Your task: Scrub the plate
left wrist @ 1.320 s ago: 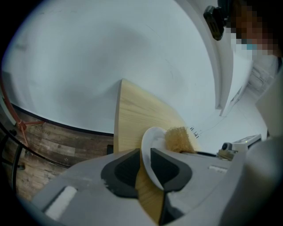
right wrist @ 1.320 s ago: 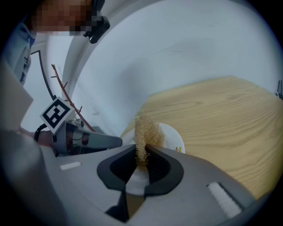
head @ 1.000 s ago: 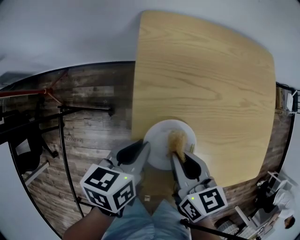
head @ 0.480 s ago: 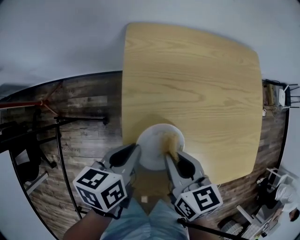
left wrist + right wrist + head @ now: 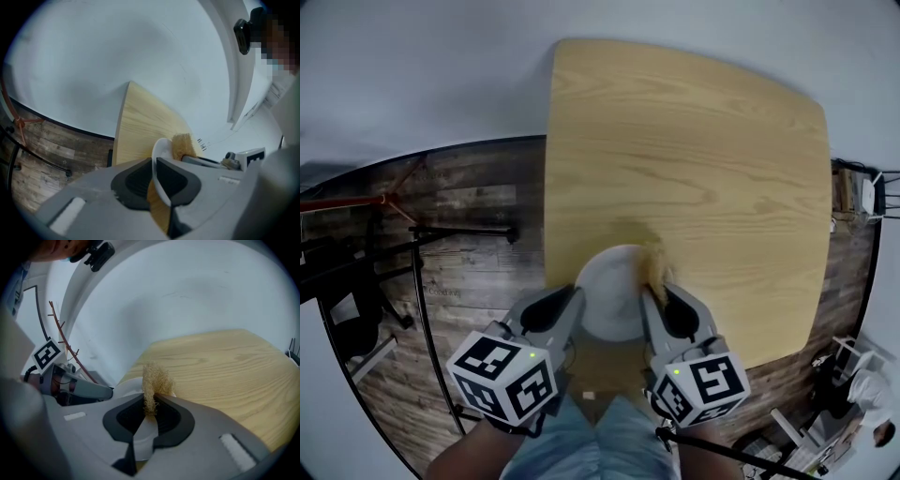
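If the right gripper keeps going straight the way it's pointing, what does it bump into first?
The right gripper, shut on the scrubber, is at the plate edge. Straight on, the scrubber would probably brush the wooden table first, though depth is unclear.

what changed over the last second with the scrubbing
The pad in the right gripper slid from nearer the middle of the plate out to its far right rim. The left gripper stays clamped on the plate's near edge, the right stays shut on the pad, and the plate stays at the table's near edge.
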The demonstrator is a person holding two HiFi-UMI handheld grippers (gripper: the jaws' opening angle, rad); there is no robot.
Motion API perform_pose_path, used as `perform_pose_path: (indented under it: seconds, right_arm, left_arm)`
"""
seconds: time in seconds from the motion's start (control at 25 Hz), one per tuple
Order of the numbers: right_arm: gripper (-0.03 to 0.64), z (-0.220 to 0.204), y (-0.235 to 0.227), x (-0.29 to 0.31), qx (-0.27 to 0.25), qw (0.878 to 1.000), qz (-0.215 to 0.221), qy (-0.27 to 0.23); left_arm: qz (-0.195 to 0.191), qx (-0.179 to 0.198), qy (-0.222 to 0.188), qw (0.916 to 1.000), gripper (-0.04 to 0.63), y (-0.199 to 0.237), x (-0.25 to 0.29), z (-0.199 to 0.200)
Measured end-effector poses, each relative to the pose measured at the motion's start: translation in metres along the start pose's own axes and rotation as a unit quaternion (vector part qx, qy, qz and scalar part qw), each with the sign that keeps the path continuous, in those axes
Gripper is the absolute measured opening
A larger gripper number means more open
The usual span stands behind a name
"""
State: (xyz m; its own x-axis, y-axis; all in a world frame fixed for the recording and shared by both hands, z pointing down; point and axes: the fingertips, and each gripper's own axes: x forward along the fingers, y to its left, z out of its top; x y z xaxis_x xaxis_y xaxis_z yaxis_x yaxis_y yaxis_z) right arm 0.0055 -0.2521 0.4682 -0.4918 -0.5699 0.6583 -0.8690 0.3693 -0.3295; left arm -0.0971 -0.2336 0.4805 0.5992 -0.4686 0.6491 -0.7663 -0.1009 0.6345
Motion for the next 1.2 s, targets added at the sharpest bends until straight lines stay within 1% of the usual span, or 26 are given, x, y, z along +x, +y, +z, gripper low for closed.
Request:
perform_pose_path:
  seconds: [0.24,0.52,0.68,0.92,1.2]
  right_arm:
    - [0.049,-0.004,0.006,0.006,-0.018,0.999,0.022,0.022]
    - [0.048,-0.016,0.03,0.002,-0.028,0.997,0.068,0.031]
    - [0.048,-0.026,0.041,-0.002,-0.024,0.994,0.094,0.041]
    - [0.048,-0.044,0.06,-0.011,-0.036,0.989,0.129,0.065]
    - [0.048,-0.064,0.085,-0.026,-0.034,0.981,0.171,0.089]
  left_arm:
    - [0.006,0.016,-0.011,0.9998,0.054,-0.003,-0.001,0.01]
    - [0.014,0.025,-0.016,0.9994,0.054,-0.004,-0.002,0.009]
    - [0.018,0.029,-0.016,0.9993,0.052,-0.003,-0.003,0.008]
    - [0.021,0.036,-0.017,0.999,0.052,-0.005,-0.003,0.005]
    - [0.024,0.043,-0.022,0.9985,0.052,-0.006,-0.003,0.006]
